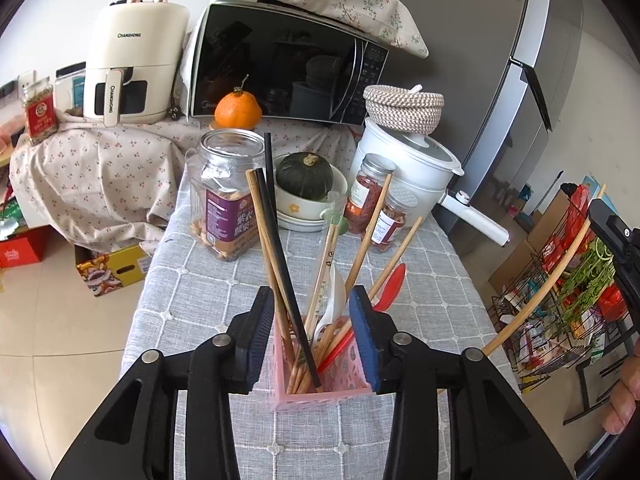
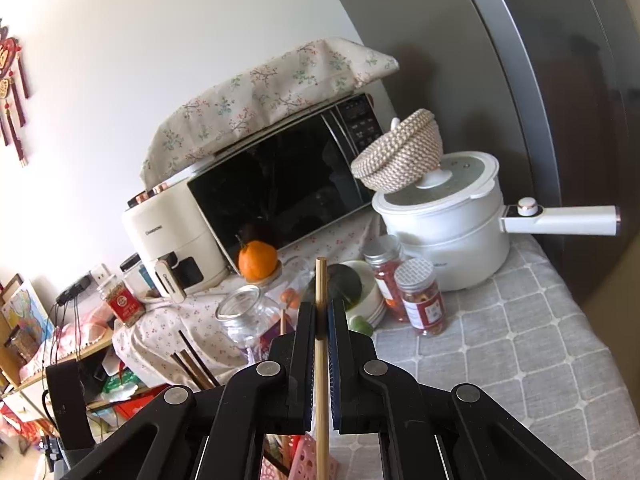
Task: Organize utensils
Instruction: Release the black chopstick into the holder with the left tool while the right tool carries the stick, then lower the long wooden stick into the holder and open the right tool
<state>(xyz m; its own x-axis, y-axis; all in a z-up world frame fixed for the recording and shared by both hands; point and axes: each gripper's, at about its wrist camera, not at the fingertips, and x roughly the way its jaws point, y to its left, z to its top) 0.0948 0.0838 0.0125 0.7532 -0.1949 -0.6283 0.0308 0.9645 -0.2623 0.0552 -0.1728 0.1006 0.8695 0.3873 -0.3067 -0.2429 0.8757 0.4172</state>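
Your surface [image 1: 208,292]: grey checked cloth, pink utensil holder [image 1: 320,376], jars, microwave [image 1: 280,64], fridge [image 1: 480,60] beside; left gripper [image 1: 312,312] jaws released, right gripper [image 2: 320,320] jaws clenched on a wooden chopstick [image 2: 321,360]

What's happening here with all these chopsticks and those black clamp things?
A person is sorting utensils with two handheld grippers. The left gripper, jaws open, hangs over a pink holder already stuffed with chopsticks and spoons. The right gripper pinches one pale wooden chopstick, not yet in the holder.
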